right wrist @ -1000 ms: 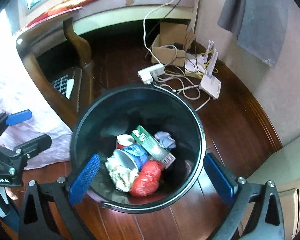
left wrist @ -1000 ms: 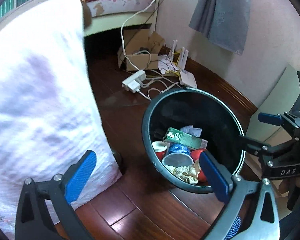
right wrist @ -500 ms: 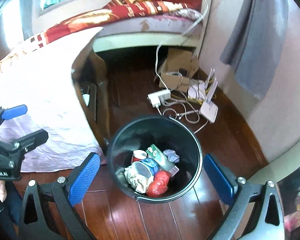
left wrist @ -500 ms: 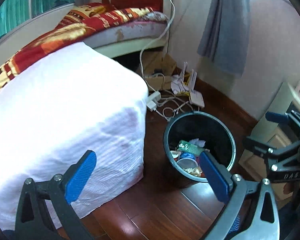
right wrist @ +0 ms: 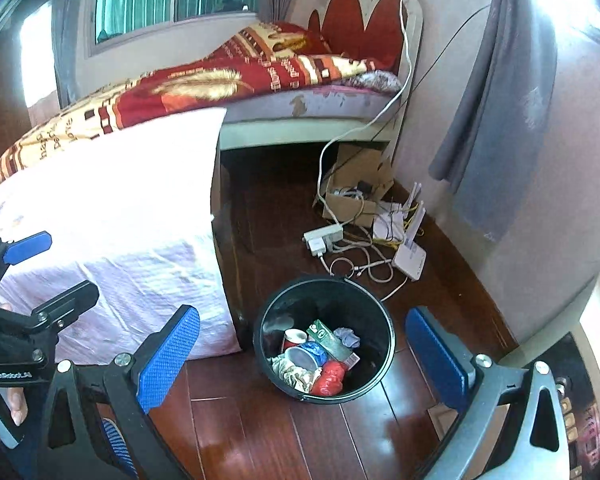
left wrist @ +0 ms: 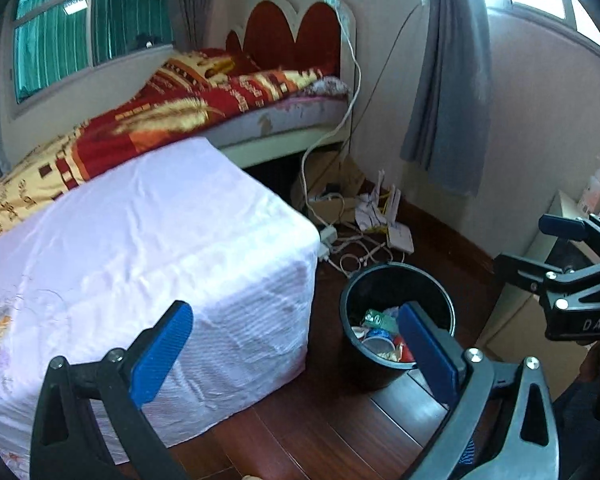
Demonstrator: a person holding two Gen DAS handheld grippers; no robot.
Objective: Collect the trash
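Where cables (right wrist: 356,256) crowd: bin (right wrist: 380,320), table (right wrist: 120,208).

Dark red-brown wood floor (right wrist: 260,432) carries most of it. Black round bin (right wrist: 384,356) stands on it w/ trash inside: green carton (right wrist: 328,340), red cup (right wrist: 294,338), blue-rimmed bowl (right wrist: 306,356), crumpled paper (right wrist: 294,374), red wad (right wrist: 329,376). Just beside bin, bench (left wrist: 148,248) draped in white cloth reaching nearly to floor. Behind bin: white power strip (right wrist: 323,236), tangle of cables (right wrist: 360,262), white router (right wrist: 410,258) w/ antennas, open cardboard box (right wrist: 356,188) near wall. Bed (right wrist: 300,108) at rear w/ red-gold blanket (right wrist: 204,84) on it.
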